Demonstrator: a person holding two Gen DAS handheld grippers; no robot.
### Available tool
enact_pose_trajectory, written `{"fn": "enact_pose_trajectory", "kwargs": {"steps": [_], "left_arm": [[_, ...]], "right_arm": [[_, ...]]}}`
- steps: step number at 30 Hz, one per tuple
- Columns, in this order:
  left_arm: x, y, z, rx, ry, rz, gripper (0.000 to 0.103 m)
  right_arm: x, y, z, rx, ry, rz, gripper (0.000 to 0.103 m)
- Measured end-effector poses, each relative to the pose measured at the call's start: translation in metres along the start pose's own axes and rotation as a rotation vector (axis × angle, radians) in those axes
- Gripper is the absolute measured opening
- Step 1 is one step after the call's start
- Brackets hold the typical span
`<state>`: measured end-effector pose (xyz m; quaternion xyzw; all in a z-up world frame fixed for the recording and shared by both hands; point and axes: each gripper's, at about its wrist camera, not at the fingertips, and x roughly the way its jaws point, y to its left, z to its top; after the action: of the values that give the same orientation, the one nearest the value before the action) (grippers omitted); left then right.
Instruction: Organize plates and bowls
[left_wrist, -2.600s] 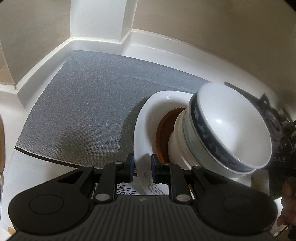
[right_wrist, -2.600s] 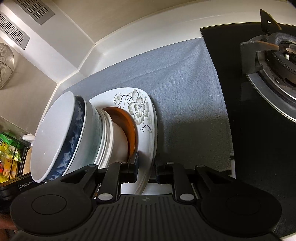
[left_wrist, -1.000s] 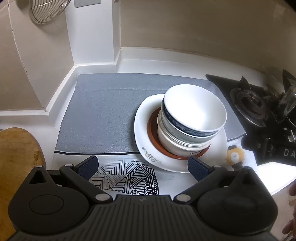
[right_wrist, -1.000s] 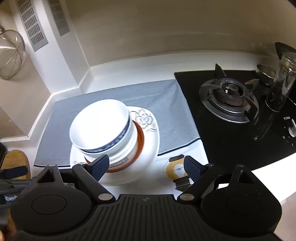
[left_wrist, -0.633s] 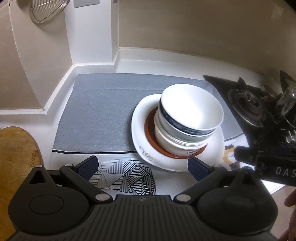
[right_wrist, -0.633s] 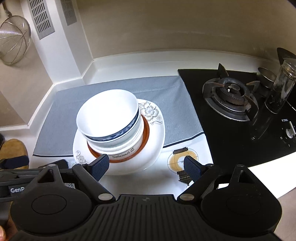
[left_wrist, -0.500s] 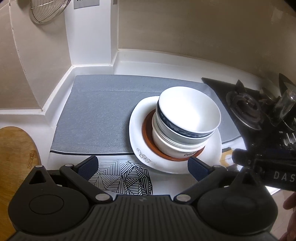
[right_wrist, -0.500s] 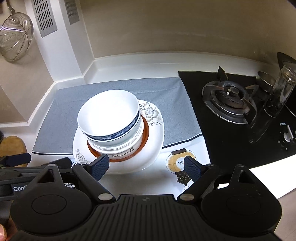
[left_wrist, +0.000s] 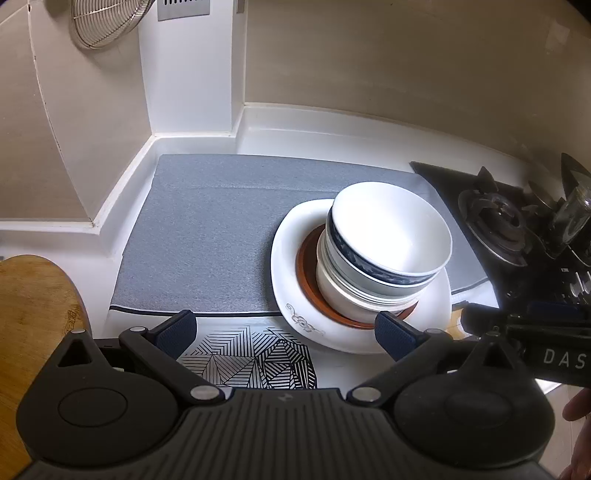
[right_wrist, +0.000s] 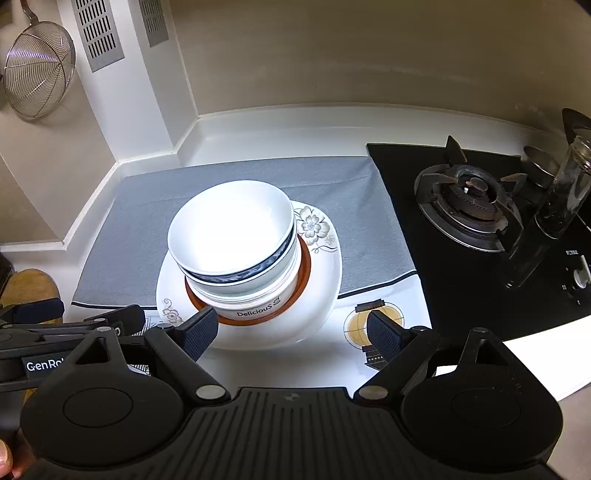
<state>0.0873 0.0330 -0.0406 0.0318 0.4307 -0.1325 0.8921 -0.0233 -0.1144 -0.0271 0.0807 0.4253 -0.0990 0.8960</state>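
Left tool (left_wrist: 284, 332) wide open, empty, right tool (right_wrist: 291, 332) likewise

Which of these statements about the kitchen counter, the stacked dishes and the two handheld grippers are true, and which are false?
1. Both grippers are open and hold nothing. True: left gripper, right gripper.
2. The bowls sit on a brown saucer on the white flowered plate. True.
3. The top bowl holds soup. False: it is empty.
4. The plate rests on the gas stove. False: it lies on the grey mat, left of the stove.
5. A wire strainer hangs on the wall. True.
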Motion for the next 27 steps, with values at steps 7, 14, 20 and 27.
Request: {"fn": "enact_pose_trajectory", "kwargs": {"steps": [7,14,20,27], "left_arm": [[0.001,0.003,0.003,0.004,-0.01,0.0,0.103],[0.003,0.005,0.005,0.002,-0.007,0.0,0.103],[0.004,0.007,0.006,0.004,-0.009,0.001,0.102],[0.003,0.008,0.01,0.005,-0.023,-0.003,0.102]], "right_arm": [[0.002,0.002,0.003,-0.005,-0.005,0.002,0.089],[0.004,0.002,0.006,-0.008,-0.001,0.001,0.089],[0.006,0.003,0.007,-0.004,0.002,0.004,0.089],[0.006,0.002,0.011,-0.003,-0.003,0.005,0.089]]}}
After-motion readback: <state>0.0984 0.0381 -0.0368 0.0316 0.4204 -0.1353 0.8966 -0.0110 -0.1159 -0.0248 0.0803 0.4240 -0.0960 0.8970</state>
